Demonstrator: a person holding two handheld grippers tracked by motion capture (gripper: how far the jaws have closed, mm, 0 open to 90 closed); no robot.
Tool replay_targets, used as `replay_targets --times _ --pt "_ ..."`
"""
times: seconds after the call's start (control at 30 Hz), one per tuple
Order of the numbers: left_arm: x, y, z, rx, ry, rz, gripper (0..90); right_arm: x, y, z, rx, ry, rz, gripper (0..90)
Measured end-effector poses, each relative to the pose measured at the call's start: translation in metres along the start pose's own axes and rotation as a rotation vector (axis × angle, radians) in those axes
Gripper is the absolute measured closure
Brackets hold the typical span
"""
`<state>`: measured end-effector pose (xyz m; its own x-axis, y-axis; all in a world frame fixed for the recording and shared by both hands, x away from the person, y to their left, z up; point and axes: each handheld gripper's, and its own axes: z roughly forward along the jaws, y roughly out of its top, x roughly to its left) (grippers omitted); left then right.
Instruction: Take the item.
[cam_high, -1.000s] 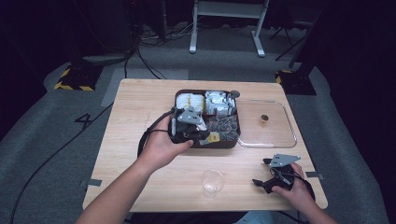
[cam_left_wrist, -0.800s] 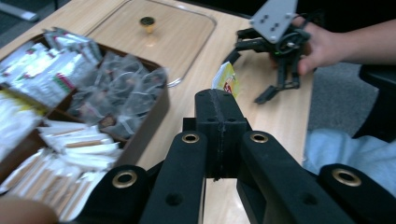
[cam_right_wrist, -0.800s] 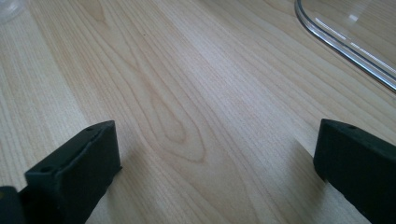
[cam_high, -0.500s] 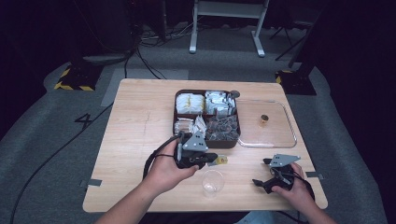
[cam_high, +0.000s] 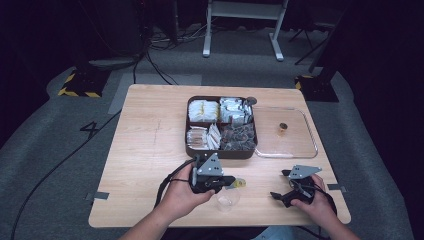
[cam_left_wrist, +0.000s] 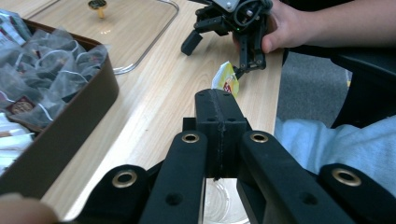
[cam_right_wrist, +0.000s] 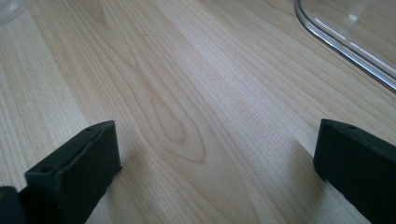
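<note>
Each hand holds a black tool with two jaws. The left gripper (cam_high: 231, 182) has a grey plate with three corners on top, and a black cable loops out behind it. Up close, its jaws are thick black blocks on two flat black arms. The arms have round holes with gold metal rings in them. The right gripper (cam_high: 278, 196) has the same grey plate on top and thin black wires bunched by its body. Its jaws (cam_right_wrist: 70, 172) are plain black blocks with small holes in the ends. The person's arms are bare. Light blue cloth covers the lap.
</note>
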<state>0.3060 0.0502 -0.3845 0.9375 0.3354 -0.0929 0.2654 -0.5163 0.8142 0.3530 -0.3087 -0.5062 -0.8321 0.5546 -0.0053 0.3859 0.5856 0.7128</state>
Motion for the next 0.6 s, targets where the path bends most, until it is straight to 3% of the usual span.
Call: replay_targets --times 0.6 --pt "-0.007 -0.017 0.013 0.008 -0.016 0.003 90.0 0.000 0.000 0.000 0.000 0.000 0.000 0.5"
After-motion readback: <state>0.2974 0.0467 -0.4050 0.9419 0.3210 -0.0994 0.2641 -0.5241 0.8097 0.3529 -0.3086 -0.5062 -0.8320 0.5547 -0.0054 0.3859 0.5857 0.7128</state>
